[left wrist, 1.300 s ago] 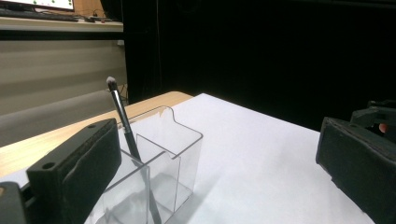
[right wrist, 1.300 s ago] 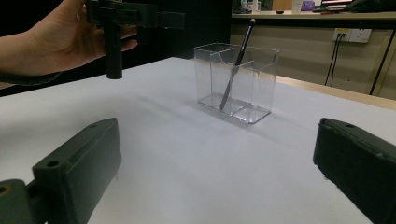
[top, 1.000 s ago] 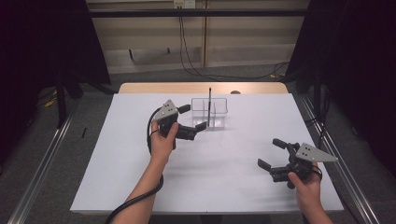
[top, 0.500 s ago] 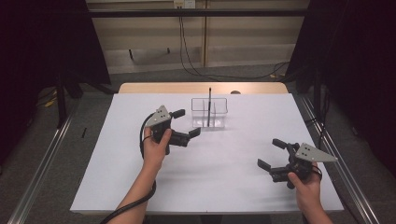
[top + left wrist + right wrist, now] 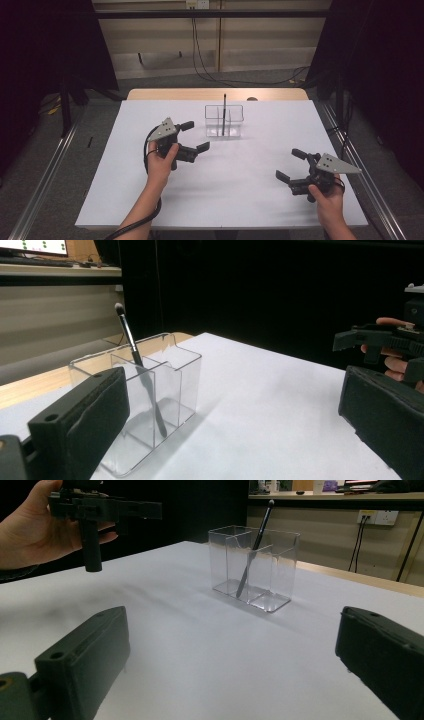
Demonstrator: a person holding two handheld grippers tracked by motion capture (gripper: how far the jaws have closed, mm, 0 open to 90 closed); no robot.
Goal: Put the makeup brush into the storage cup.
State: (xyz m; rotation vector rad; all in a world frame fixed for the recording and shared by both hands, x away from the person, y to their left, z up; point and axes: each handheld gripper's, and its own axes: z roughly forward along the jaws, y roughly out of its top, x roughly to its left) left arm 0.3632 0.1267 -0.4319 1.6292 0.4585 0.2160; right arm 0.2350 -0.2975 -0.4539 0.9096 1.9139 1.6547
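Brush [image 5: 223,114] stands in the clear holder [image 5: 224,121], apart from both grippers' spread, empty fingers [image 5: 202,147].

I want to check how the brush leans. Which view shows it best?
The left gripper view: the makeup brush is near, with its bristles up, leaning in the clear organizer. The right gripper view shows it smaller; the high view, a thin dark line.

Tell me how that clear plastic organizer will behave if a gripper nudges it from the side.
The clear organizer looks thin-walled and nearly empty, so it is probably light and would slide on the white table cover rather than resist. It is taller than it is deep, so a high push may tip it. The brush leans loosely inside and would likely rattle or shift.
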